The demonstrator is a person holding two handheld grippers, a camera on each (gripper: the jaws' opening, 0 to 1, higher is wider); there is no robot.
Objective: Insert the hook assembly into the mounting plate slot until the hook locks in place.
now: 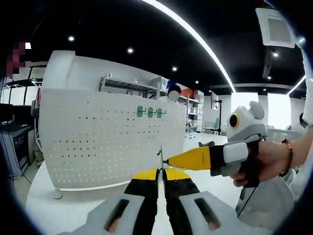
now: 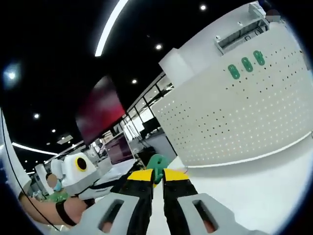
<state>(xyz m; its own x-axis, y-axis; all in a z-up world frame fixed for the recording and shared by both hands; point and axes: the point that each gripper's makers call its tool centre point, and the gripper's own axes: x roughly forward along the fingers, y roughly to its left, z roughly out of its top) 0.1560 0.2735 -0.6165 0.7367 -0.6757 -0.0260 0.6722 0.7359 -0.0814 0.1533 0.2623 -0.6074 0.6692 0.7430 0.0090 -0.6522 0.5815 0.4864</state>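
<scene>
Two hand-held grippers meet before a pegboard (image 1: 112, 142): left (image 1: 160, 172) closed on a metal hook (image 1: 160, 159), right (image 2: 157, 175) clamping a green clip (image 2: 157, 165).

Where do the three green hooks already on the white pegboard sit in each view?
Left gripper view: the green hooks sit just above centre, in a row near the top edge of the pegboard.
Right gripper view: the green hooks sit upper right, in a slanted row.
Shared landmark: the pegboard itself.

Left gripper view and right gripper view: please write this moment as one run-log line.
left hand-held gripper: shut on thin metal hook | right hand-held gripper: shut on green plastic piece | white perforated pegboard: three green mounts
</scene>
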